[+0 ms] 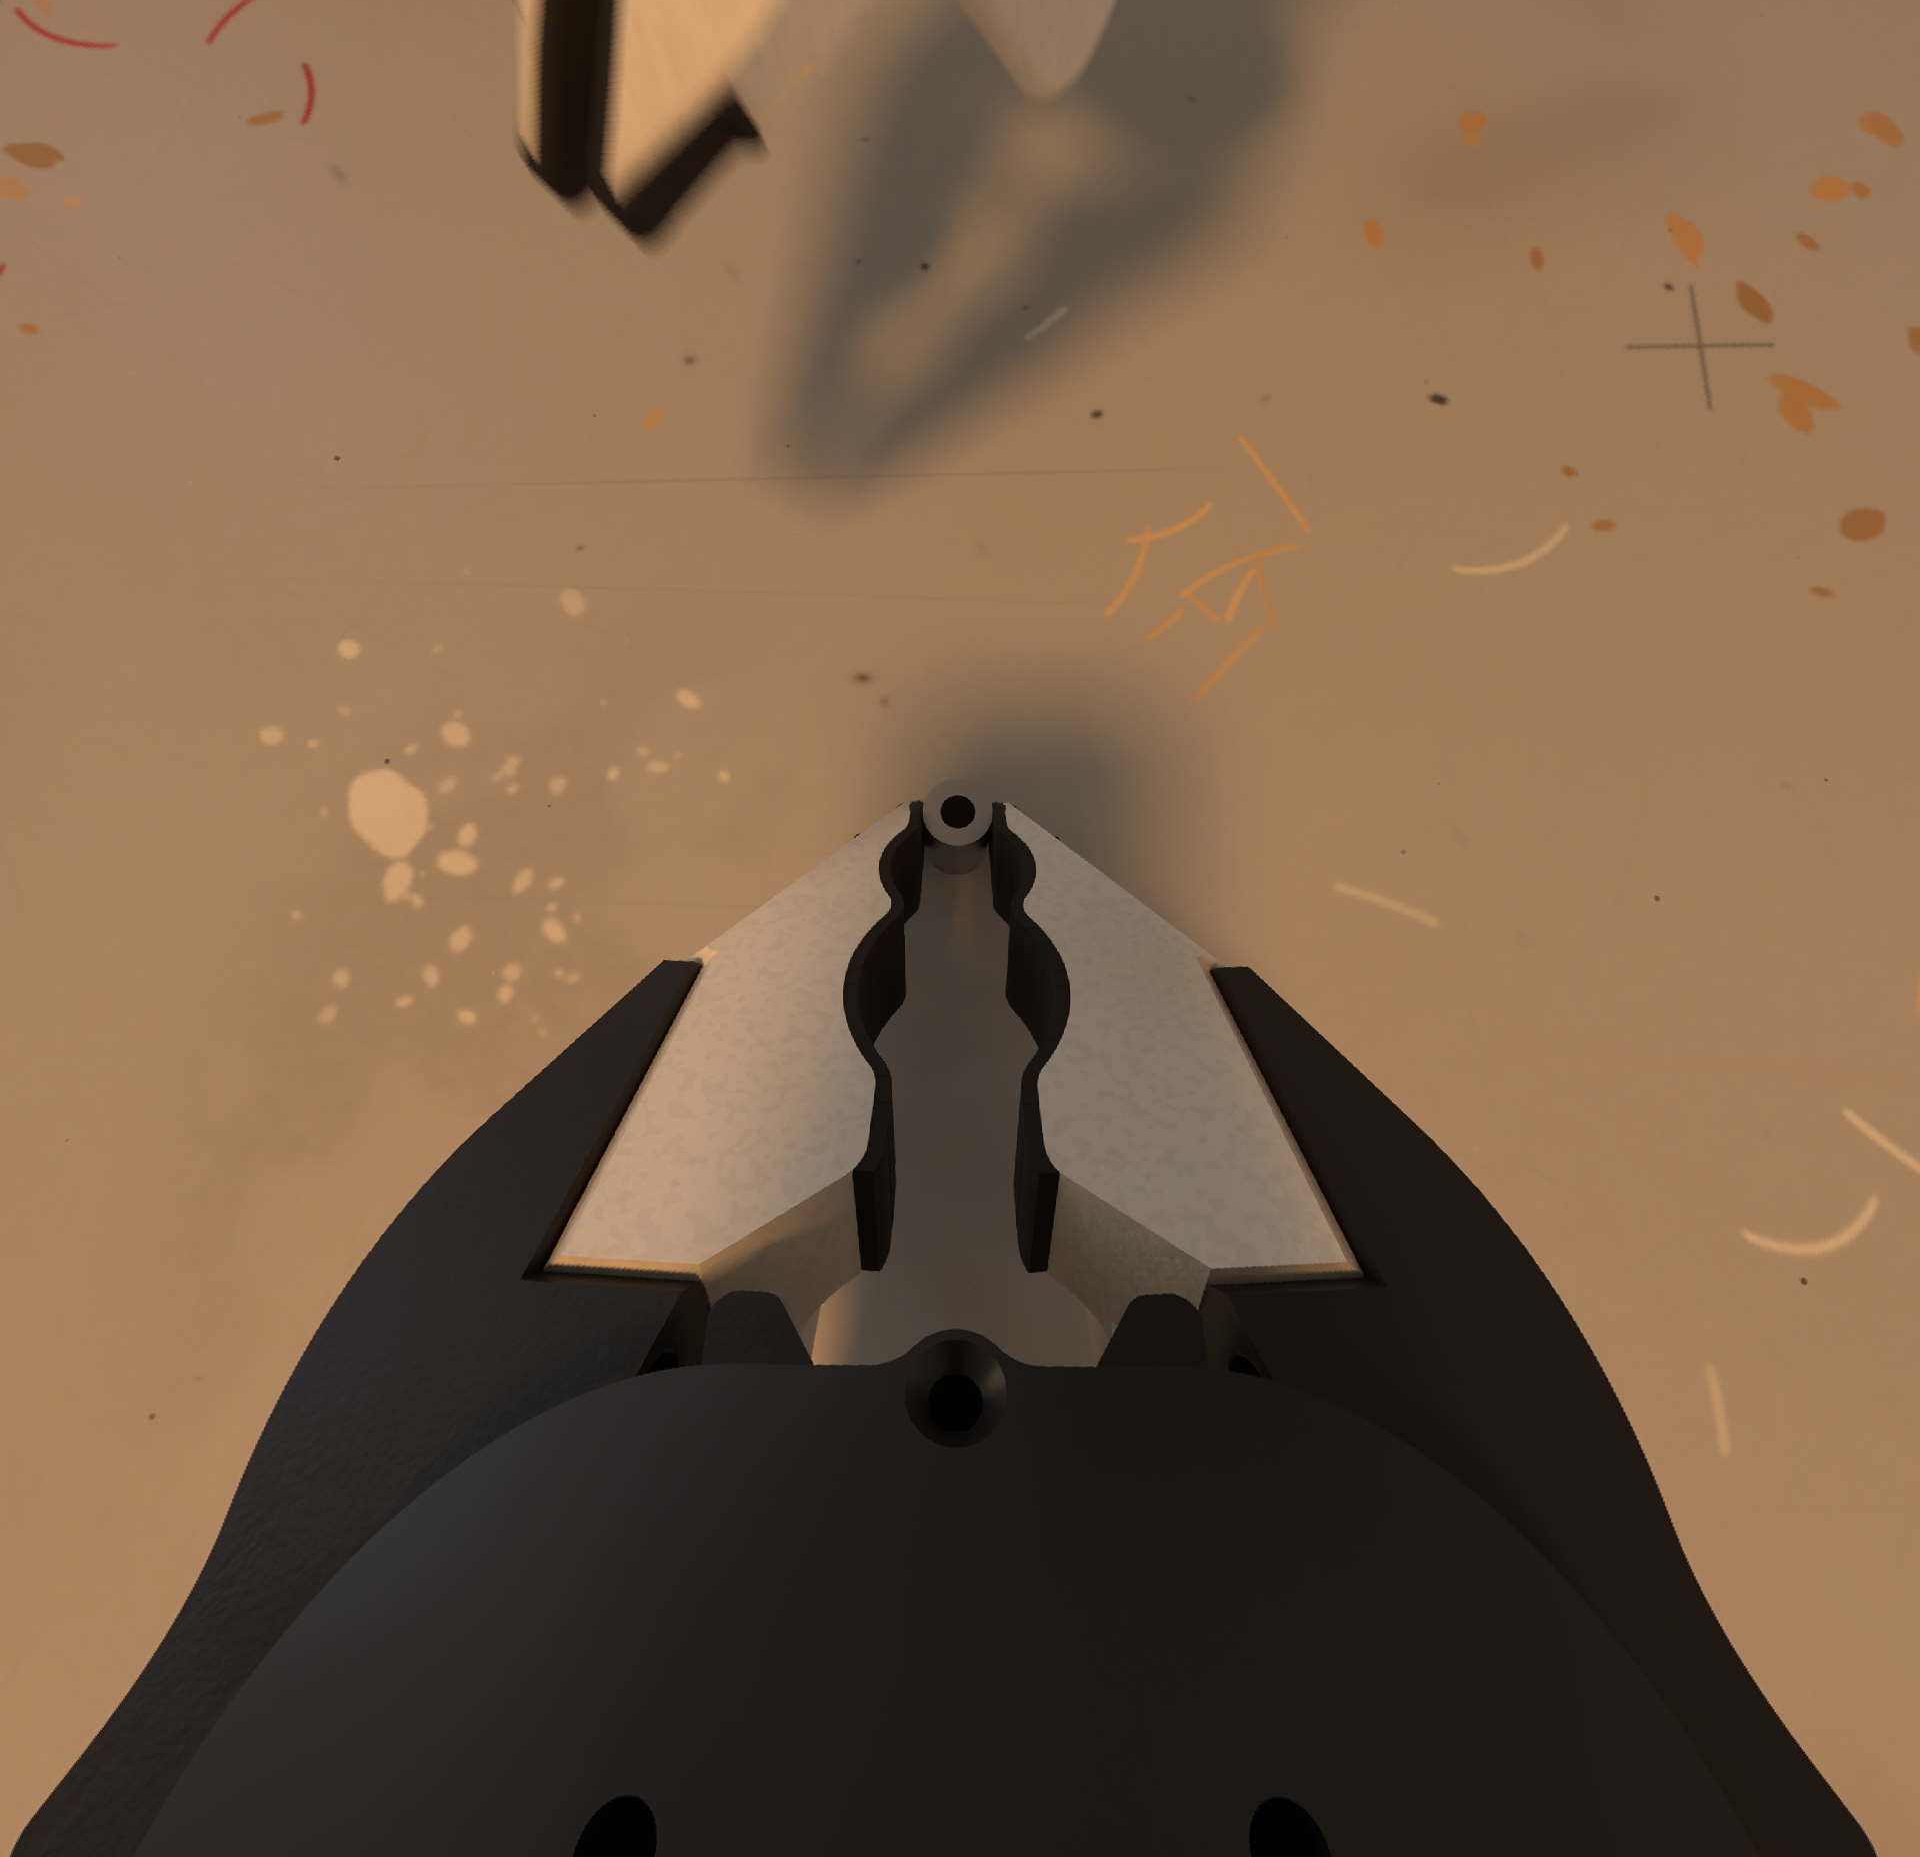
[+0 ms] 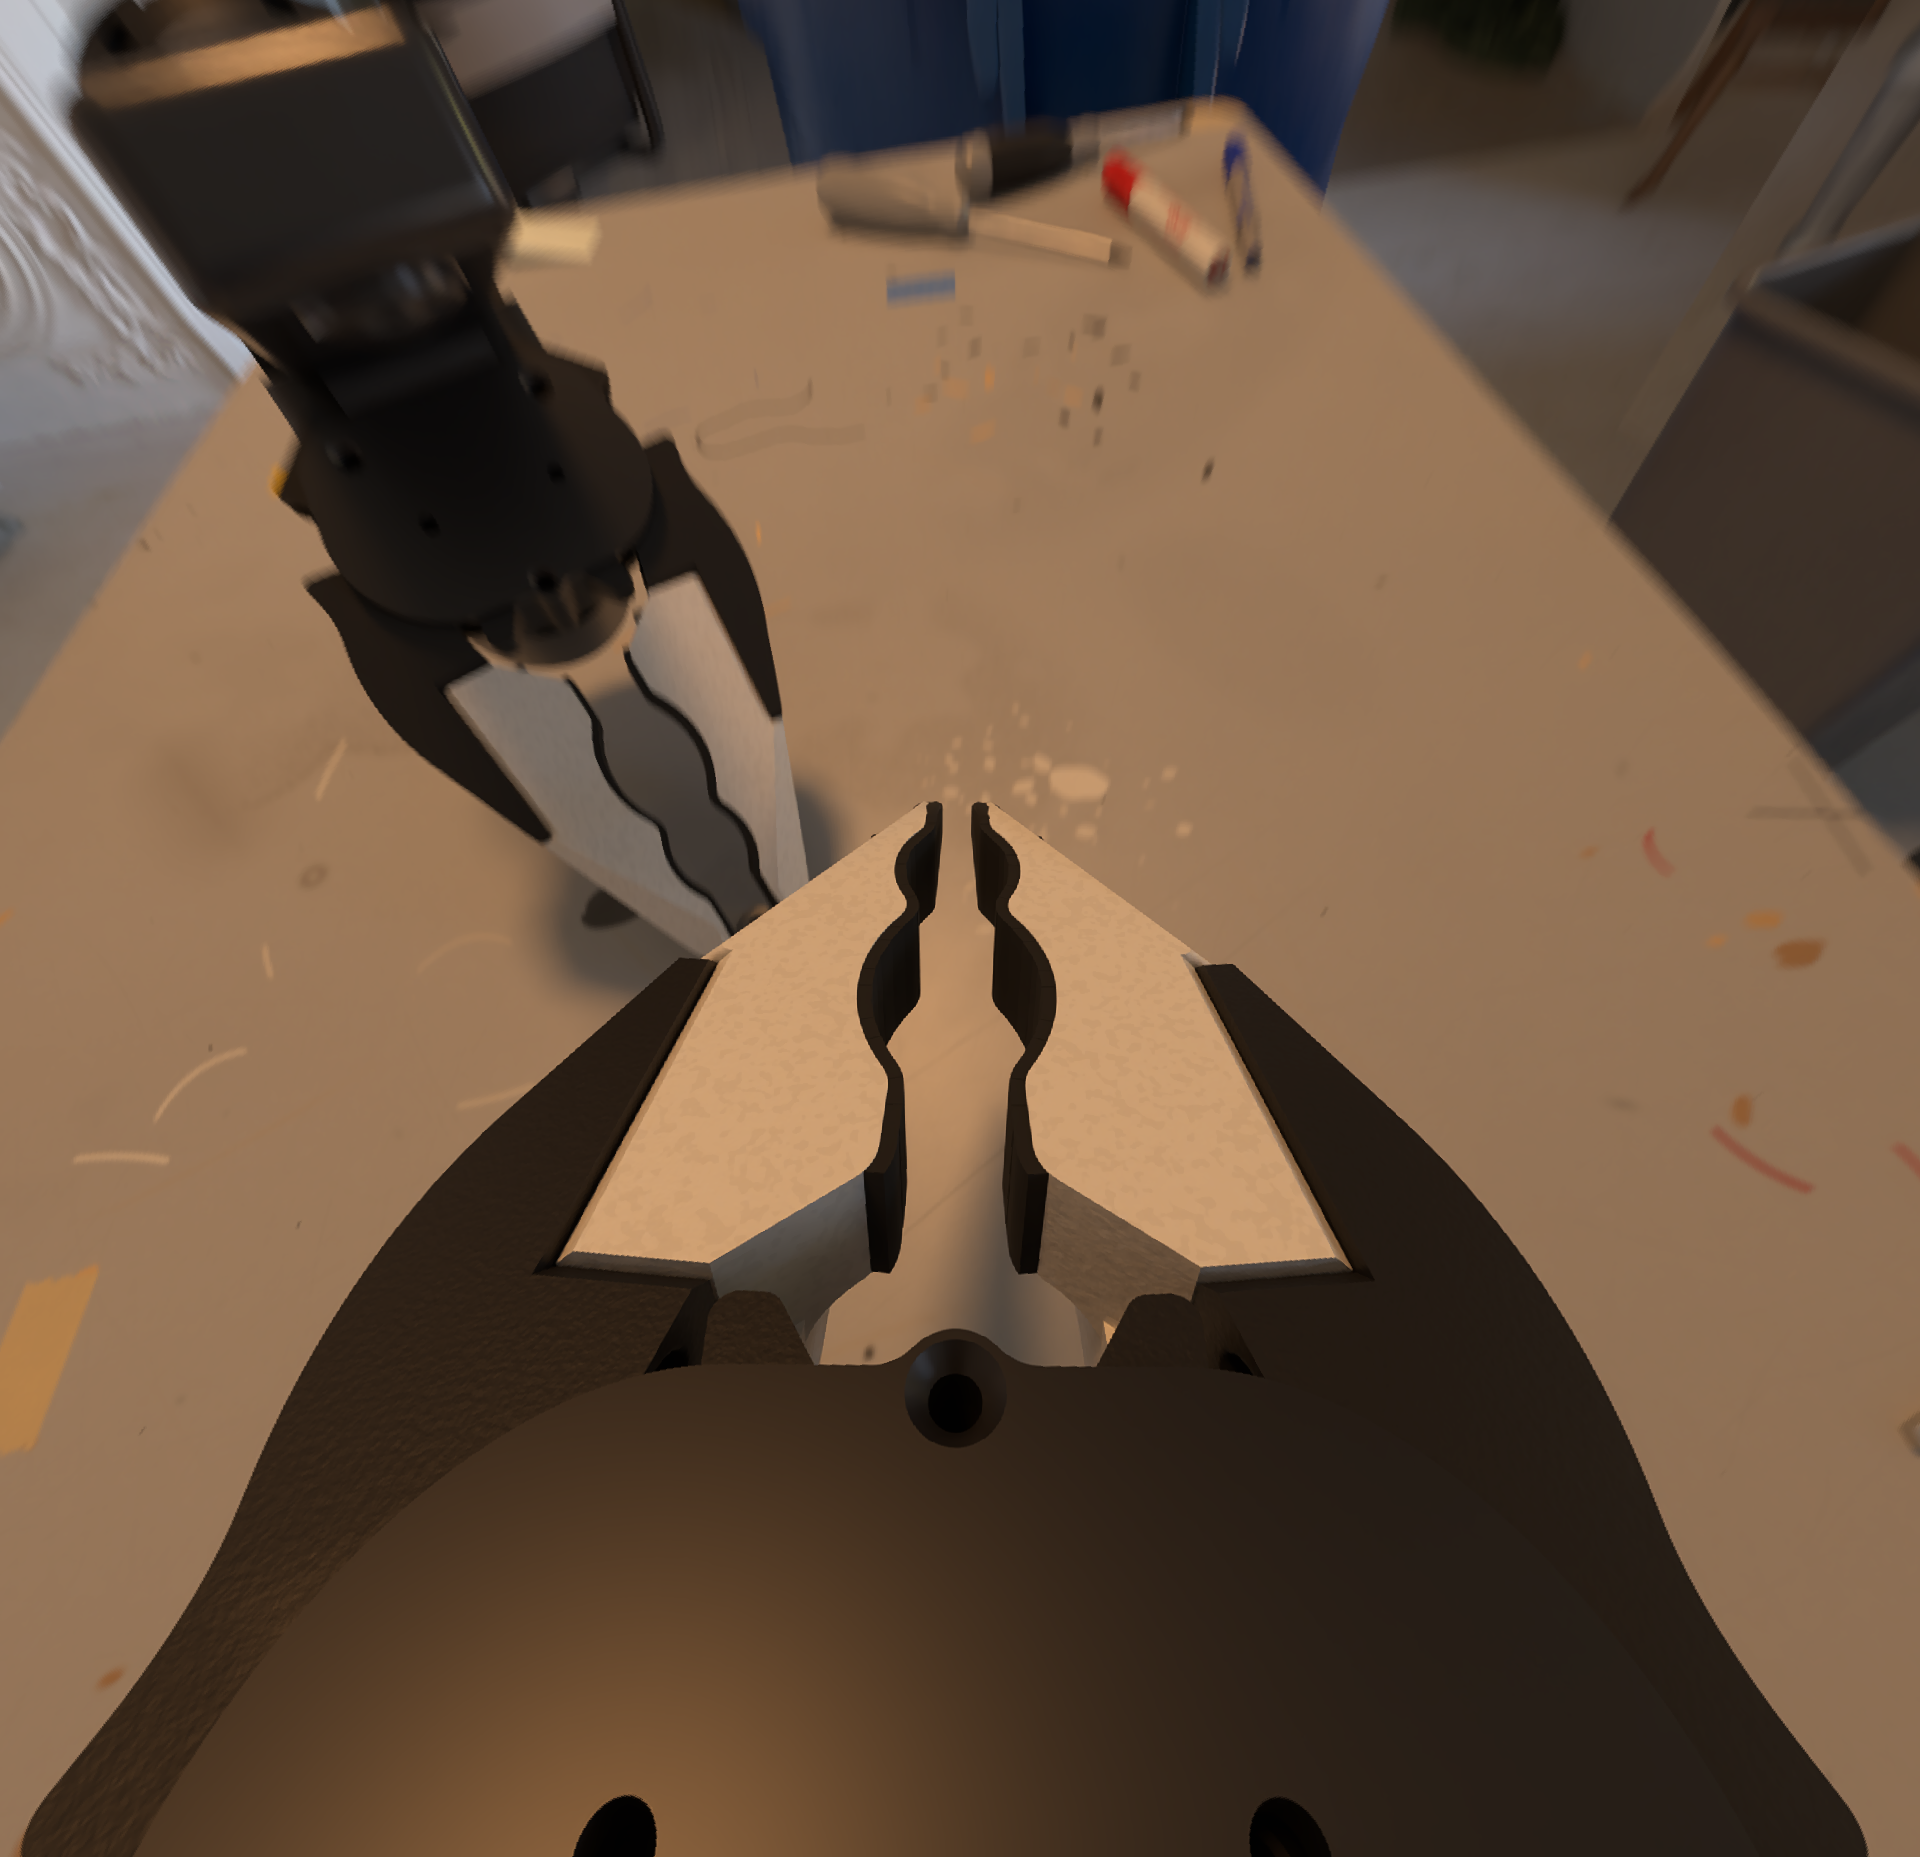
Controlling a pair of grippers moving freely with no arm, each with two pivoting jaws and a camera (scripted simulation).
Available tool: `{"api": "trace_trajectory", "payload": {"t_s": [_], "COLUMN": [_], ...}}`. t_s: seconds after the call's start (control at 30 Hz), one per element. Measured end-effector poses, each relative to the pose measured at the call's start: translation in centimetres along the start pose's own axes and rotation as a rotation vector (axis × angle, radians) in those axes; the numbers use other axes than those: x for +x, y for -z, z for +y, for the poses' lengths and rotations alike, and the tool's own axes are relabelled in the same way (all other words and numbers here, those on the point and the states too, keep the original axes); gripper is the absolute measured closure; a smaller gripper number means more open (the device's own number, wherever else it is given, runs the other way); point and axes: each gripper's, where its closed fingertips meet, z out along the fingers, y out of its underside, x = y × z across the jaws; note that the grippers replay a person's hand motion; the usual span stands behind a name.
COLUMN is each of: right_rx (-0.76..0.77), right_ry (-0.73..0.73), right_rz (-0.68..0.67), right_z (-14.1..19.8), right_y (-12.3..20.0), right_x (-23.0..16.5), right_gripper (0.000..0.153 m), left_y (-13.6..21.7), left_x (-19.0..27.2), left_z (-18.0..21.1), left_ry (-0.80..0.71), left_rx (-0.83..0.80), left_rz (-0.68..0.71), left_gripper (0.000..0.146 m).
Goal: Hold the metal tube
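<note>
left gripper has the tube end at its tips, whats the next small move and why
Probably just keep the left gripper shut and steady: the metal tube sits end-on, pinched only at the fingertips, a shallow grip. The right gripper holds nothing.

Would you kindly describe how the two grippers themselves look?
Both match: the left gripper and right gripper have a rounded matte black body with screw holes, black outer arms, and pale speckled wedge-shaped jaws edged inside with wavy black pads. No cables or markings show.
</note>
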Motion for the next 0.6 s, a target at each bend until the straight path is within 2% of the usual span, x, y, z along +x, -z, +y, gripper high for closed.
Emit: {"api": "trace_trajectory", "payload": {"t_s": [0.07,0.17,0.27,0.33,0.47,0.53,0.6], "right_rx": [0.106,0.186,0.247,0.222,0.132,0.089,0.071], "right_ry": [0.047,0.210,0.496,0.687,0.960,1.061,1.103], "right_rz": [-0.007,-0.017,0.083,0.142,0.213,0.240,0.242], "right_z": [-1.6,-2.9,-3.6,-3.2,-2.5,-2.3,-2.3], "right_y": [0.9,1.7,2.4,2.4,1.9,1.7,1.6], "right_x": [0.0,-0.9,-1.8,-2.4,-3.4,-3.5,-3.8], "right_gripper": [0.147,0.147,0.147,0.147,0.147,0.147,0.147], "left_y": [0.0,0.0,0.0,0.0,0.0,0.0,0.0], "left_x": [0.0,0.0,0.0,0.0,0.0,0.0,0.0], "left_z": [0.0,0.0,0.0,0.0,0.0,0.0,0.0], "left_ry": [-0.005,-0.005,-0.008,-0.007,-0.002,0.000,0.001], "left_rx": [0.000,0.000,0.000,0.000,0.000,0.000,0.000], "left_rz": [-0.002,0.000,-0.002,-0.001,0.004,0.006,0.006], "left_gripper": [0.134,0.134,0.134,0.134,0.134,0.134,0.134]}}
